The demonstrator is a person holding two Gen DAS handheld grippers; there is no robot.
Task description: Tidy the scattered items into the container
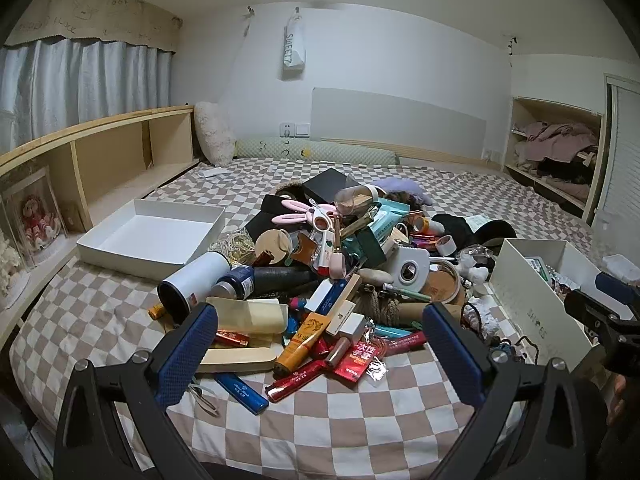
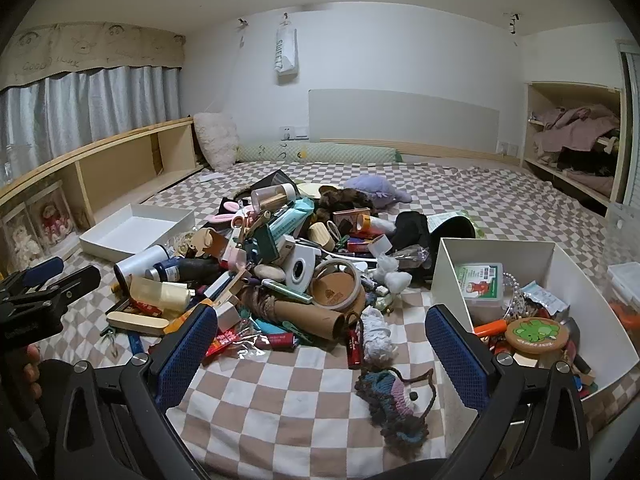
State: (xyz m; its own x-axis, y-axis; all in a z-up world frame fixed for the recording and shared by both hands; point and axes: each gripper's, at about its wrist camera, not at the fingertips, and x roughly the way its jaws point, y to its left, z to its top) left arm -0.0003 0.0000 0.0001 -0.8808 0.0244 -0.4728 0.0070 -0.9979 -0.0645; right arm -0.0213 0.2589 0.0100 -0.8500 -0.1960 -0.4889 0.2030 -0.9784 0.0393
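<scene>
A heap of scattered items (image 1: pixel 340 264) (image 2: pixel 280 264) covers the middle of the checked bed: tubes, bottles, small boxes, tape rolls, a white tumbler (image 1: pixel 196 280). My left gripper (image 1: pixel 320 344) hovers open over the heap's near edge, above an orange tube (image 1: pixel 300 340), with nothing between its blue pads. My right gripper (image 2: pixel 320 348) is open too, over bare blanket near a crocheted piece (image 2: pixel 396 396). Just right of it stands the white container (image 2: pixel 448 276) (image 1: pixel 524 300), holding several small things. Each gripper shows at the edge of the other's view: left gripper (image 2: pixel 60 274), right gripper (image 1: pixel 600 296).
An empty shallow white box (image 1: pixel 152 236) (image 2: pixel 132 232) lies at the left of the heap. A wooden shelf (image 1: pixel 100 152) runs along the left side. An open cupboard with clothes (image 2: pixel 572 136) is at the right. Pillows (image 1: pixel 216 132) lean on the far wall.
</scene>
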